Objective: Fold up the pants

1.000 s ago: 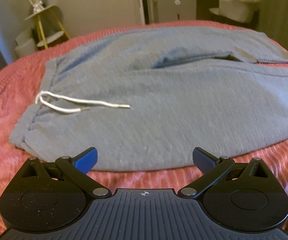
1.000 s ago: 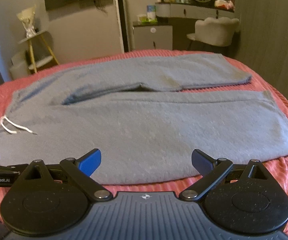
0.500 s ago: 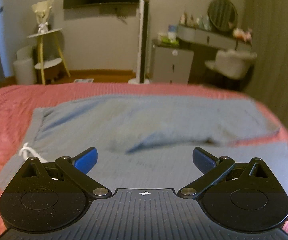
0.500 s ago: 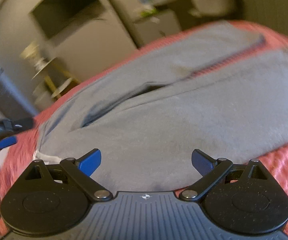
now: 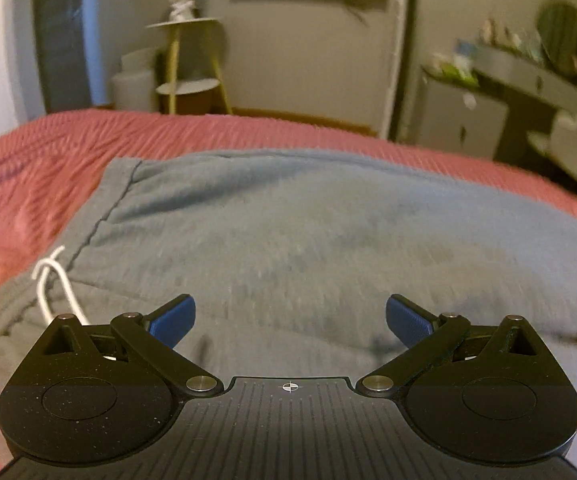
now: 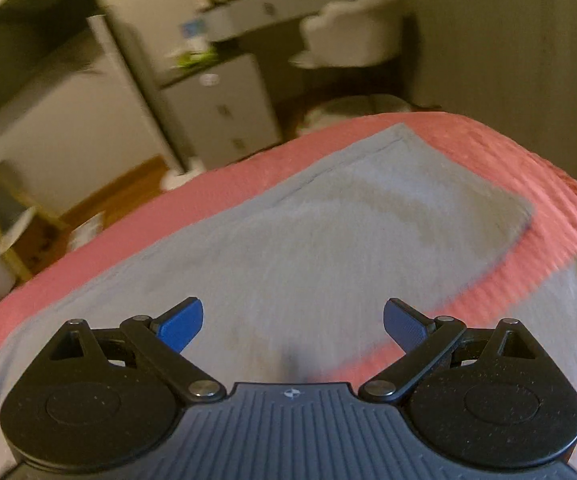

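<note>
Grey sweatpants [image 5: 308, 240] lie flat on a pink bedspread [image 5: 28, 160]. The white drawstring [image 5: 52, 288] at the waistband shows at the left in the left wrist view. My left gripper [image 5: 290, 320] is open and empty, low over the upper part of the pants near the waist. My right gripper [image 6: 292, 320] is open and empty over the far leg [image 6: 348, 232], whose cuff end [image 6: 508, 208] lies ahead to the right. The near leg [image 6: 568, 312] shows at the right edge.
The pink bedspread [image 6: 548, 168] surrounds the pants. Beyond the bed stand a white side table with shelves [image 5: 186, 64], a white cabinet [image 6: 224, 112], a dresser with a round mirror [image 5: 564, 36] and a white chair [image 6: 352, 32].
Both grippers moved forward over the pants. The left swung toward the waistband. The right swung toward the far leg's cuff. Both stayed open.
</note>
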Motion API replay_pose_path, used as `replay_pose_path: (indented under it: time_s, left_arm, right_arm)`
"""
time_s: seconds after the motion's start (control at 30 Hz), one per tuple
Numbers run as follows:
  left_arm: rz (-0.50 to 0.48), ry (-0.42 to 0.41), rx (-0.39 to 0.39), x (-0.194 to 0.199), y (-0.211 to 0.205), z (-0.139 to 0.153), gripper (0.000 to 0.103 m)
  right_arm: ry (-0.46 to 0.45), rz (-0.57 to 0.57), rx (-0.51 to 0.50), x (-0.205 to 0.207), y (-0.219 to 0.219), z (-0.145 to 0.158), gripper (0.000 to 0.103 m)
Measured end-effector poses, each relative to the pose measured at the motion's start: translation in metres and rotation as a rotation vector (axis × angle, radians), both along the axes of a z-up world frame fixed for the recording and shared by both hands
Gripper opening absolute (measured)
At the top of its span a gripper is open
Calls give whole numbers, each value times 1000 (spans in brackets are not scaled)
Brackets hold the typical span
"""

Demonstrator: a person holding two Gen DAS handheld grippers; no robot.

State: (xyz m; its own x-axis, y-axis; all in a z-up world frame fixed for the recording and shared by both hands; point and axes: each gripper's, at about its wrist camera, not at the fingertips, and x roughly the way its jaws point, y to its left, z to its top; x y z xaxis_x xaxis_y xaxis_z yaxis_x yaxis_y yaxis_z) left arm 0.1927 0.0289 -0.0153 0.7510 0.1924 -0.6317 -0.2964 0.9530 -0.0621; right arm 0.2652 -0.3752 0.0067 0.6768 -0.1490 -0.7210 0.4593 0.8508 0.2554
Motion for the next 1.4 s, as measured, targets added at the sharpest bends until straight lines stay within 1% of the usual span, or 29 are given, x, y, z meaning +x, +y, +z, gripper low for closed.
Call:
replay_pose_path:
  time_s: [0.07, 0.17, 0.2, 0.23, 0.27, 0.3, 0.4, 0.47, 0.5, 0.53, 0.57, 0.6, 0.63, 0.7, 0.77, 0.83, 0.9, 0.93, 1.0, 1.03, 1.07, 1.1, 1.17, 1.2, 1.23, 1.27, 1.33, 1.37, 1.4]
  left_arm:
    - [10, -48, -14, 4, 8, -7, 103]
    - [21, -73, -9, 14, 12, -19, 103]
    - [21, -71, -11, 18, 14, -23, 103]
    - [18, -67, -14, 19, 16, -29, 103]
    - [12, -63, -17, 24, 17, -34, 103]
    - [12, -52, -13, 28, 19, -39, 103]
    - [19, -27, -12, 34, 19, -49, 103]
    - [21, -32, -15, 34, 19, -52, 103]
    - [19, -35, -17, 32, 19, -52, 103]
    - [15, -36, -21, 32, 19, -52, 103]
    - [13, -37, -30, 31, 21, -52, 103]
    - [13, -38, -39, 31, 22, -53, 103]
    - [9, -37, -45, 31, 23, -53, 103]
    - [-2, -31, -51, 30, 25, -51, 103]
    - [-2, -27, -64, 29, 30, -48, 103]
    - [9, -30, -87, 25, 35, -43, 103]
    - [27, -47, -123, 18, 44, -39, 103]
    - [24, -67, -151, 13, 49, -37, 103]
    - [37, -134, -243, -3, 62, -35, 103]
    - [45, -161, -295, -9, 68, -34, 103]
    - [52, -162, -336, -13, 73, -33, 103]
    - [59, -135, -350, -12, 75, -29, 103]
    - [58, -85, -328, -7, 74, -20, 103]
    - [45, -89, -315, -4, 72, -16, 103]
    - [38, -97, -305, -1, 71, -12, 103]
    - [47, -95, -287, 5, 69, -8, 103]
    - [37, -83, -257, 24, 65, 1, 103]
    - [20, -79, -255, 37, 65, 5, 103]
    - [7, -70, -256, 54, 65, 9, 103]
  right_arm:
    - [8, -59, 45, 43, -21, -9, 96]
    - [30, -131, 84, 102, -46, -22, 92]
    - [49, -147, 83, 122, -51, -29, 87]
    - [68, -158, 87, 140, -57, -38, 79]
    - [94, -180, 99, 154, -60, -47, 75]
    - [114, -206, 109, 167, -63, -55, 68]
    - [163, -251, 111, 198, -69, -73, 68]
    - [219, -265, 76, 211, -70, -81, 62]
    - [237, -263, 45, 216, -69, -84, 50]
    - [252, -266, -5, 218, -68, -85, 29]
    - [259, -273, -38, 219, -67, -87, 22]
    - [247, -264, -49, 214, -66, -87, 13]
    - [222, -241, -45, 209, -66, -83, 7]
    - [168, -204, -81, 189, -59, -72, 6]
    - [99, -159, -115, 146, -50, -57, 6]
    - [47, -117, -127, 92, -42, -45, 6]
    - [-12, -85, -156, 24, -38, -35, 6]
    - [-30, -70, -144, -14, -36, -35, 6]
    - [-23, -49, -135, -81, -28, -43, 6]
    - [-1, -43, -132, -116, -21, -52, 4]
    - [27, -41, -128, -141, -17, -62, 4]
    - [62, -52, -120, -166, -15, -78, 2]
    - [136, -75, -127, -194, -19, -104, 1]
    - [116, -63, -139, -204, -20, -112, 0]
    - [75, -23, -178, -212, -17, -114, 0]
    - [63, -3, -196, -213, -16, -114, 0]
    - [38, 11, -168, -213, -19, -117, 9]
    - [23, 13, -155, -212, -22, -118, 12]
    - [7, 15, -138, -212, -24, -119, 21]
